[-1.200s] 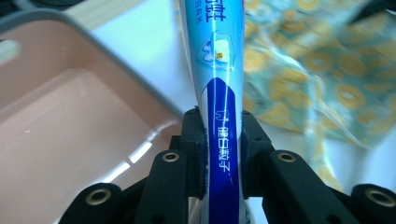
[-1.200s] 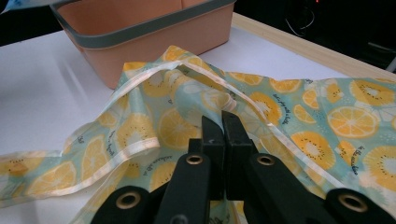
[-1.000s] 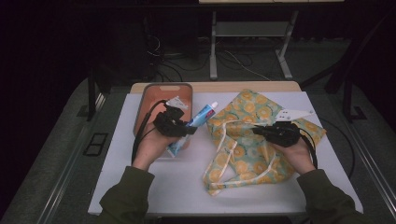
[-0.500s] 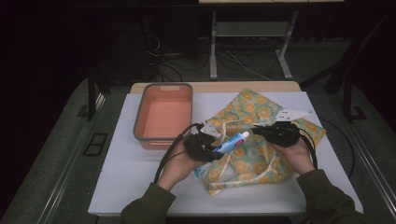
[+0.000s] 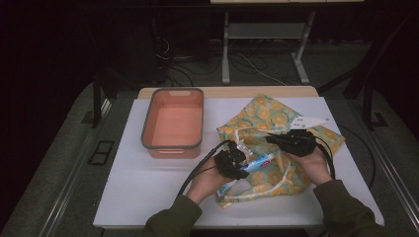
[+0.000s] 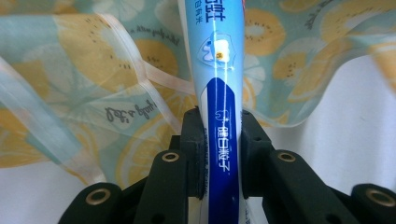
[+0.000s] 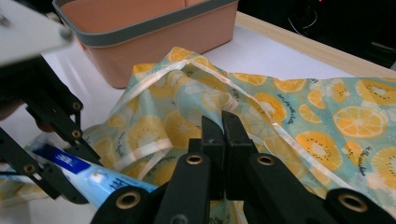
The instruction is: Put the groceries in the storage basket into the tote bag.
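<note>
Toothpaste tube (image 5: 258,162) is the item in hand: a light, soft-walled plastic tube with a glossy blue and white skin, likely slippery and easily dented under pressure. It lies nearly level above the near left part of the fruit-print bag (image 5: 276,121), nozzle end pointing toward the right hand.

Working left to right:

1. Orange tub (image 5: 174,123) stands at the left rear of the white table (image 5: 138,197), apart from both grippers, with nothing visible inside.
2. Left gripper (image 5: 236,164) clamps the tube at its dark blue section; in the left gripper view the pads (image 6: 196,154) press on both flanks of the tube (image 6: 219,93). This hold sits toward the tail end, so the free length may sag or swing. A grip nearer mid-body would give better control, judged from the overhang.
3. Bag material is thin, limp printed film with pale ribbon handles (image 6: 140,74); it wrinkles freely and will not hold an opening by itself.
4. Right gripper (image 5: 276,140) has its jaws fully together, pinching a fold of the bag near its mouth (image 7: 219,107), apparently to lift the edge.

Moderate clamp force suffices; excess squeeze risks expelling paste.
</note>
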Demonstrator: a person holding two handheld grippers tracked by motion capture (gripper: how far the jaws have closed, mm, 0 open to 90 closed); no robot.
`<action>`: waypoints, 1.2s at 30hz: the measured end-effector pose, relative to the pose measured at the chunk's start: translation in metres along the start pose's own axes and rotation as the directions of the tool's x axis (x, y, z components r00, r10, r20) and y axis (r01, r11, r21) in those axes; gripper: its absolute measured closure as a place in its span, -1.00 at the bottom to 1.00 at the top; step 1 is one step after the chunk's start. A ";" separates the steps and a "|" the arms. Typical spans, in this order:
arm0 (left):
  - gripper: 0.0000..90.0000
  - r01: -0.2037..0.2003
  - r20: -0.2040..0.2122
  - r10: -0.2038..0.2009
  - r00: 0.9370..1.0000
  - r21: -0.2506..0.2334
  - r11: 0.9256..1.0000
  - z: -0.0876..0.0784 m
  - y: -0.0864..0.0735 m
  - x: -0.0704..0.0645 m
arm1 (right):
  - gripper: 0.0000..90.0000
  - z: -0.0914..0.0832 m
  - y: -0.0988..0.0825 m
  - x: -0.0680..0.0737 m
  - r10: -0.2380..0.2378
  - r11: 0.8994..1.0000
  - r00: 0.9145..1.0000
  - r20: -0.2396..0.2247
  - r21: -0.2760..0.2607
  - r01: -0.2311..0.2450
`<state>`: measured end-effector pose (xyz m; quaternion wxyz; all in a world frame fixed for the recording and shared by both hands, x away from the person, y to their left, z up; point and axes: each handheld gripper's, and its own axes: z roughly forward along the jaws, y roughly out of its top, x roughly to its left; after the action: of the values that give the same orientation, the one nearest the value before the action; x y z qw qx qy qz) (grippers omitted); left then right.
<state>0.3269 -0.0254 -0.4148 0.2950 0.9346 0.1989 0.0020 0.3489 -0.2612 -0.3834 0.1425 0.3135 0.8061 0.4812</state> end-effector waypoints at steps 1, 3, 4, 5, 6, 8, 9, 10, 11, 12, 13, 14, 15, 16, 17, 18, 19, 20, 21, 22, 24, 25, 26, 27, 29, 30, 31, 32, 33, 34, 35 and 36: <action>0.66 0.004 0.003 -0.004 1.000 0.003 1.000 0.002 0.000 0.000 | 0.98 0.000 0.000 0.000 -0.001 1.000 1.000 0.000 0.001 0.001; 0.66 0.005 0.000 -0.005 1.000 0.009 1.000 0.007 -0.001 -0.001 | 0.98 0.000 0.000 0.000 0.000 1.000 1.000 0.000 0.001 0.000; 0.65 0.004 0.001 -0.004 1.000 0.014 1.000 0.010 -0.002 -0.001 | 0.98 0.000 0.000 0.000 -0.001 1.000 1.000 0.000 0.001 0.001; 0.65 0.004 -0.002 -0.004 1.000 0.013 1.000 0.012 -0.002 -0.001 | 0.98 0.000 0.000 0.000 -0.001 1.000 1.000 0.000 0.002 0.001; 0.64 0.005 -0.004 -0.005 1.000 0.003 1.000 0.013 -0.003 -0.002 | 0.98 0.001 0.000 0.000 -0.001 1.000 1.000 0.000 0.002 0.001; 0.63 0.013 0.005 -0.013 1.000 -0.006 1.000 0.013 -0.004 -0.001 | 0.98 0.001 0.000 0.001 0.000 1.000 1.000 -0.002 0.002 0.000; 0.61 0.011 0.008 -0.011 1.000 -0.018 1.000 0.013 -0.005 0.000 | 0.98 0.001 -0.001 0.001 -0.001 1.000 1.000 -0.002 0.002 0.001; 0.58 0.019 0.016 -0.018 1.000 -0.035 0.999 0.013 -0.006 0.000 | 0.98 0.001 -0.001 0.001 -0.001 1.000 1.000 -0.003 0.003 0.001; 0.49 0.027 0.018 -0.026 0.999 -0.052 0.998 0.013 -0.007 0.000 | 0.98 0.001 -0.001 0.001 -0.001 1.000 1.000 -0.002 0.003 0.001; 0.31 0.028 0.017 -0.027 0.999 -0.057 0.998 0.011 -0.007 0.001 | 0.98 0.001 -0.001 0.001 -0.003 1.000 1.000 -0.002 0.004 0.003; 0.19 0.016 0.010 -0.015 1.000 -0.062 0.998 0.009 -0.007 0.000 | 0.98 0.001 -0.001 0.001 -0.002 1.000 1.000 -0.002 0.004 0.002; 0.08 0.003 -0.005 -0.003 1.000 -0.076 0.997 0.006 -0.008 0.000 | 0.98 0.001 -0.001 0.002 -0.002 1.000 1.000 -0.003 0.004 0.002; -0.04 0.006 -0.007 -0.007 1.000 -0.099 0.995 0.003 -0.008 0.000 | 0.98 0.001 -0.001 0.002 -0.003 1.000 1.000 -0.003 0.005 0.003; -0.11 0.013 -0.003 -0.013 1.000 -0.121 0.993 -0.002 -0.010 0.000 | 0.98 0.001 -0.001 0.002 -0.003 1.000 1.000 -0.003 0.005 0.003; -0.14 0.008 -0.007 -0.009 1.000 -0.140 0.990 -0.008 -0.012 0.001 | 0.98 0.001 -0.001 0.002 -0.003 1.000 1.000 -0.003 0.005 0.003; -0.19 0.015 -0.009 -0.017 1.000 -0.161 0.987 -0.013 -0.014 0.001 | 0.98 0.001 -0.002 0.002 -0.002 1.000 1.000 -0.003 0.006 0.002; -0.21 0.023 -0.003 -0.024 1.000 -0.178 0.984 -0.018 -0.018 0.002 | 0.98 0.001 -0.002 0.002 -0.003 1.000 1.000 -0.003 0.006 0.003; -0.23 0.031 0.000 -0.032 0.999 -0.191 0.981 -0.023 -0.022 0.002 | 0.98 0.001 -0.002 0.002 -0.003 1.000 1.000 -0.002 0.006 0.003; -0.26 0.039 0.001 -0.040 0.999 -0.205 0.978 -0.028 -0.026 0.002 | 0.98 0.001 -0.002 0.002 -0.003 1.000 1.000 -0.003 0.006 0.003; -0.26 0.039 0.003 -0.039 0.999 -0.213 0.976 -0.033 -0.031 0.001 | 0.98 0.001 -0.002 0.002 -0.003 1.000 1.000 -0.003 0.006 0.003; -0.30 0.043 0.000 -0.044 0.999 -0.220 0.975 -0.040 -0.041 0.000 | 0.98 0.000 -0.002 0.001 -0.003 1.000 1.000 -0.002 0.006 0.003; -0.31 0.049 0.004 -0.049 0.999 -0.220 0.974 -0.041 -0.047 0.000 | 0.98 0.000 -0.002 0.001 -0.004 1.000 1.000 -0.001 0.006 0.004; -0.31 0.050 0.003 -0.051 0.999 -0.223 0.974 -0.042 -0.052 -0.001 | 0.98 0.001 -0.002 0.001 -0.005 1.000 1.000 -0.001 0.005 0.005; -0.31 0.053 0.002 -0.054 0.999 -0.224 0.973 -0.042 -0.057 -0.001 | 0.98 0.001 -0.002 0.001 -0.004 1.000 1.000 -0.001 0.006 0.004; -0.32 0.064 0.003 -0.065 0.998 -0.215 0.975 -0.039 -0.066 -0.003 | 0.98 0.001 -0.002 0.002 -0.004 1.000 1.000 0.000 0.008 0.004; -0.31 0.070 0.007 -0.070 0.998 -0.210 0.975 -0.038 -0.069 -0.003 | 0.98 0.001 -0.002 0.002 -0.004 1.000 1.000 -0.001 0.010 0.004; -0.31 0.075 0.014 -0.073 0.997 -0.203 0.976 -0.035 -0.071 -0.003 | 0.98 0.001 -0.002 0.002 -0.006 1.000 1.000 -0.001 0.013 0.006; -0.30 0.069 0.015 -0.067 0.998 -0.191 0.979 -0.032 -0.072 -0.003 | 0.98 0.002 -0.002 0.002 -0.006 1.000 1.000 0.000 0.014 0.006; -0.27 0.068 0.016 -0.066 0.998 -0.178 0.982 -0.028 -0.072 -0.004 | 0.98 0.002 -0.002 0.003 -0.009 1.000 1.000 0.001 0.015 0.009; -0.24 0.064 0.023 -0.061 0.998 -0.164 0.984 -0.025 -0.071 -0.004 | 0.98 0.002 -0.002 0.003 -0.009 1.000 1.000 0.002 0.015 0.009; -0.21 0.065 0.038 -0.060 0.997 -0.155 0.986 -0.023 -0.071 -0.003 | 0.98 0.002 -0.002 0.003 -0.008 1.000 1.000 0.002 0.015 0.008; -0.14 0.058 0.036 -0.054 0.998 -0.146 0.988 -0.020 -0.071 -0.004 | 0.98 0.003 -0.003 0.003 -0.007 1.000 1.000 0.002 0.017 0.007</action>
<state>0.2946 0.0370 -0.4366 0.3664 0.9042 0.2197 -0.0067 0.3468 -0.2582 -0.3867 0.1421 0.3124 0.8110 0.4738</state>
